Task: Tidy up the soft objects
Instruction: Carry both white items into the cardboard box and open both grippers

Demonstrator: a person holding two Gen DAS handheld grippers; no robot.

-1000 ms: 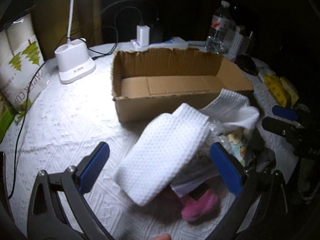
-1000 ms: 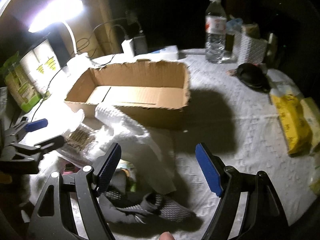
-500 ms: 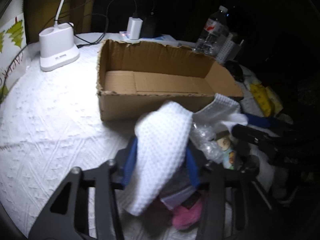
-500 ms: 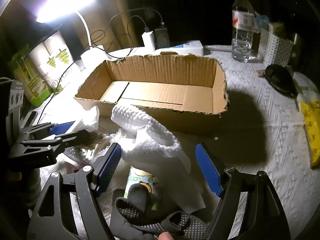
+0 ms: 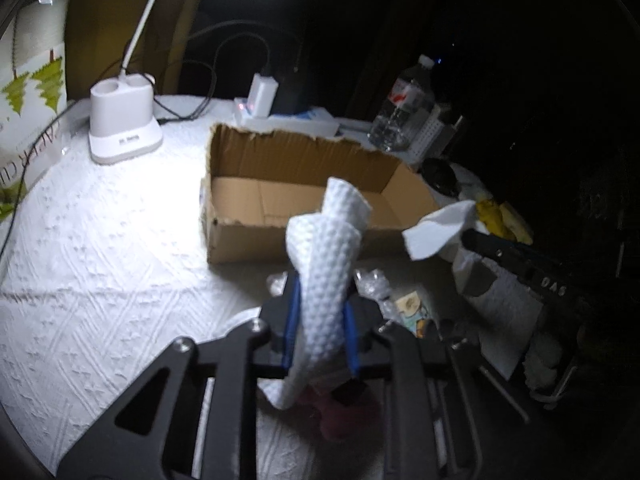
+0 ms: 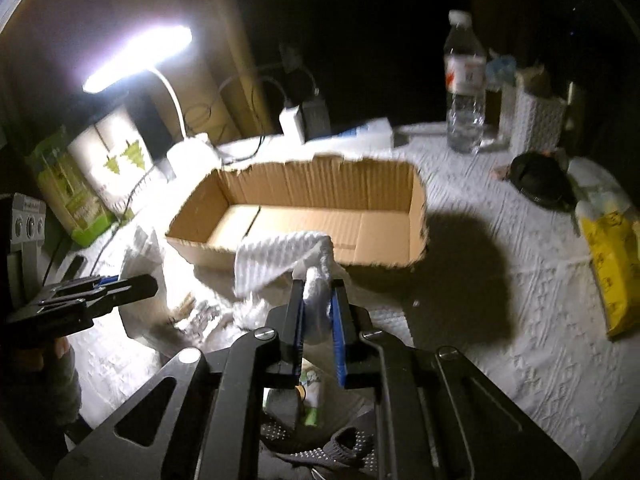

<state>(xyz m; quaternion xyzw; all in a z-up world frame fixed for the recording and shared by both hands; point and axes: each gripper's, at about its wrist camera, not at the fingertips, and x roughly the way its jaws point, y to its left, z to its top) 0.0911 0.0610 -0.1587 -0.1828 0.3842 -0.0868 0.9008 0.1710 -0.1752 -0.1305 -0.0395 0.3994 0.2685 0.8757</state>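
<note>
My left gripper (image 5: 320, 304) is shut on a white waffle-textured towel (image 5: 332, 264) and holds it lifted in front of the open cardboard box (image 5: 248, 240). My right gripper (image 6: 318, 300) is shut on a second white waffle cloth (image 6: 280, 260), which drapes left just before the box (image 6: 416, 216). The box inside shows bare cardboard. The right gripper with its cloth (image 5: 440, 228) shows in the left wrist view at right. The left gripper (image 6: 100, 292) shows at the left edge of the right wrist view. A pink soft item (image 5: 340, 412) and a dark dotted glove (image 6: 320, 448) lie below the grippers.
A white lamp base (image 5: 124, 128) with cables stands back left, its head (image 6: 136, 56) lit. A water bottle (image 6: 466, 88), a white lattice holder (image 6: 536, 120), a black object (image 6: 540, 180) and yellow packets (image 6: 612, 264) sit at right. Plastic-wrapped small items (image 5: 408, 308) lie on the white tablecloth.
Both grippers have closed on white cloths and lifted them. The left one was open a second ago; the right one was open half a second ago.
</note>
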